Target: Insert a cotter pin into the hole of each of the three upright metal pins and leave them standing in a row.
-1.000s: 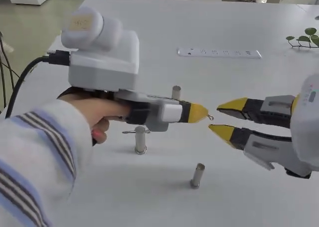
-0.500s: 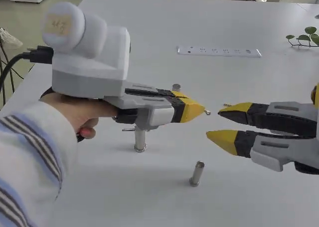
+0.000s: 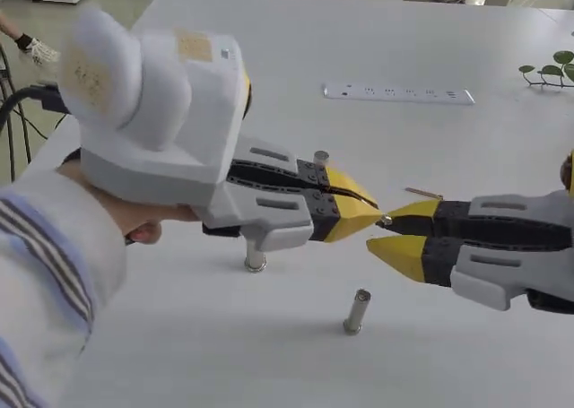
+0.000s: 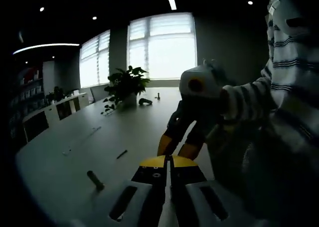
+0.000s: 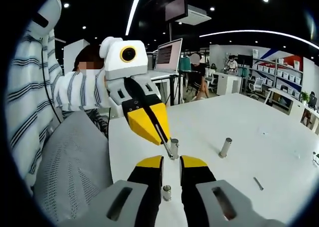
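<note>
bare table (image 3: pixel 224 354) rings the front pin (image 3: pixel 356 311) (left gripper (image 3: pixel 375 212) overhangs the middle pin (image 3: pixel 256 261)).

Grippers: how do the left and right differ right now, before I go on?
The left gripper is shut; the right gripper is open. The left gripper pinches a cotter pin at its tip; the right gripper has nothing between its jaws. Both have yellow tips and point at each other, nearly tip to tip, above the table.

The short silver metal pin (image 3: pixel 356 310) and thin wire cotter pin (image 5: pixel 162 135) gleam smooth; the yellow-tipped grey left gripper (image 3: pixel 372 212) is matt plastic, the white tabletop (image 3: pixel 269 76) matt.
</note>
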